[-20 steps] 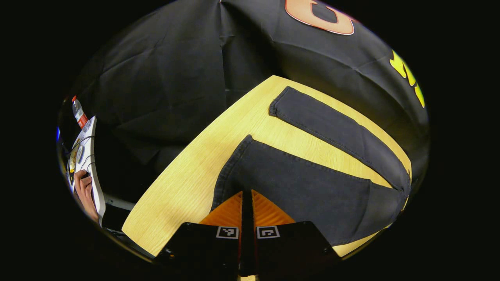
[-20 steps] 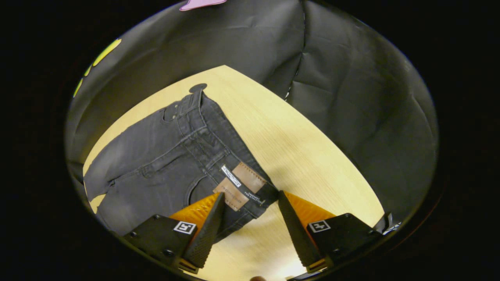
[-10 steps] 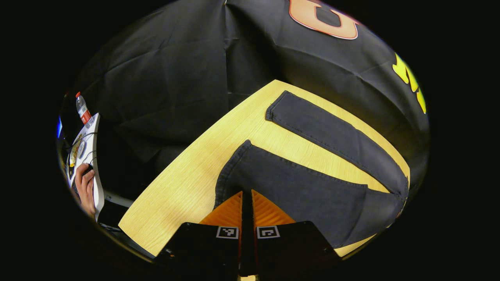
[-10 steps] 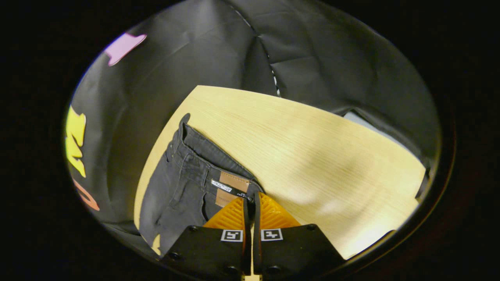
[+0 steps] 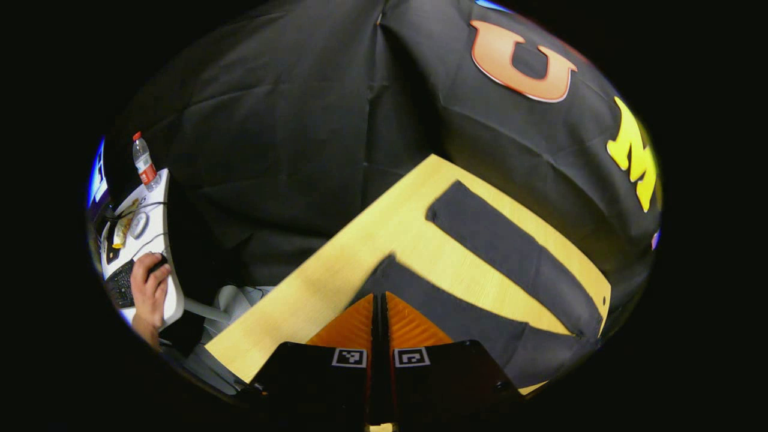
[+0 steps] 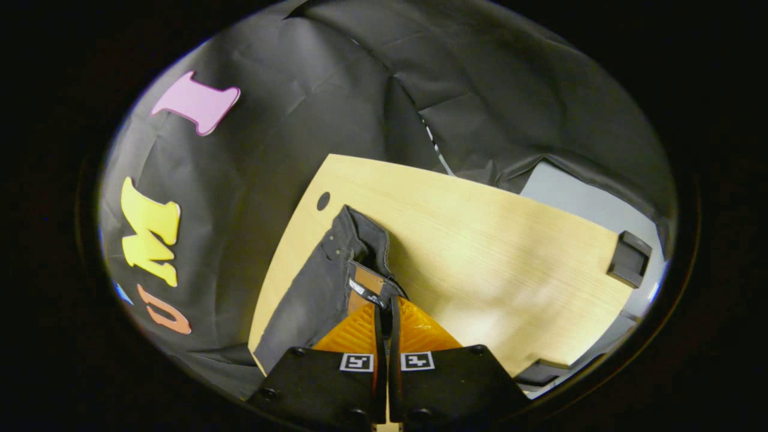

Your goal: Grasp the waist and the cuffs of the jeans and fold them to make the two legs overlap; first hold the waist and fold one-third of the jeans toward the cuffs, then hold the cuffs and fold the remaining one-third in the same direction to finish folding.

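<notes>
Dark grey jeans point(image 5: 510, 252) lie on my wooden table point(image 5: 336, 282); my left tool point(image 5: 379, 300) pinches the near leg's cuff, my right tool point(image 6: 384, 303) pinches the raised waistband point(image 6: 366, 282).

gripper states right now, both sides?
Left gripper: shut on the near cuff of the jeans.
Right gripper: shut on the waist of the jeans, by the leather patch.
</notes>
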The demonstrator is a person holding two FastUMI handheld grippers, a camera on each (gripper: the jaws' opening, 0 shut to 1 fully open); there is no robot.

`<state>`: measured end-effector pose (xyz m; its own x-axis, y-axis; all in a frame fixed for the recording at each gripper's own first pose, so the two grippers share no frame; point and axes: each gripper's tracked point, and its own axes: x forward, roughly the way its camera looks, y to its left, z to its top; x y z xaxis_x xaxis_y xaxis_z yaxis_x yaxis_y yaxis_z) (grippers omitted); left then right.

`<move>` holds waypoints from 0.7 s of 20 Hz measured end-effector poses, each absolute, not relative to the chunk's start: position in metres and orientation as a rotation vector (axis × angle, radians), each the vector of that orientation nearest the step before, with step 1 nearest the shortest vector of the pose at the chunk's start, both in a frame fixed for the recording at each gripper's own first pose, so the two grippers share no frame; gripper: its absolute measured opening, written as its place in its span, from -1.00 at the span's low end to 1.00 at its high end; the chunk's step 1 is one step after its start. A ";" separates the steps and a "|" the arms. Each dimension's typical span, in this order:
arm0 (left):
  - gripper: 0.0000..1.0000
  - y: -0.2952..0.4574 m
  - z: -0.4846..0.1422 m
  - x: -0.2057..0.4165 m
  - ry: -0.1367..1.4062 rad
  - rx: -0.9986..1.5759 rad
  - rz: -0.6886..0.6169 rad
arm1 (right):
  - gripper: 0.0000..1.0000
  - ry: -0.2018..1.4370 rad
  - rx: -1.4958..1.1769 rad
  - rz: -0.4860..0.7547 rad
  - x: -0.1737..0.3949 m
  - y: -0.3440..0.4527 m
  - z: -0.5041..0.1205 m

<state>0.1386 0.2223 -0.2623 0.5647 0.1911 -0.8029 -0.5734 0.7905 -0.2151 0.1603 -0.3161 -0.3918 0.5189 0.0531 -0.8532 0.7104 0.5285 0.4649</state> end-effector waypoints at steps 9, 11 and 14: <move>-0.88 0.199 -0.342 0.117 0.986 -0.480 0.447 | -0.96 0.995 0.869 -0.445 0.158 -0.314 -0.393; -0.79 0.190 -0.357 0.111 1.037 -0.477 0.412 | -0.96 0.999 0.873 -0.461 0.159 -0.315 -0.392; 0.13 0.199 -0.370 0.095 1.098 -0.364 0.443 | -0.96 1.002 0.874 -0.476 0.159 -0.313 -0.395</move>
<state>0.0950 0.1994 -0.3695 0.3847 0.1625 -0.9086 -0.5131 0.8559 -0.0642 0.1592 -0.3131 -0.3948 0.4805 0.0367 -0.8762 0.7028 0.5816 0.4097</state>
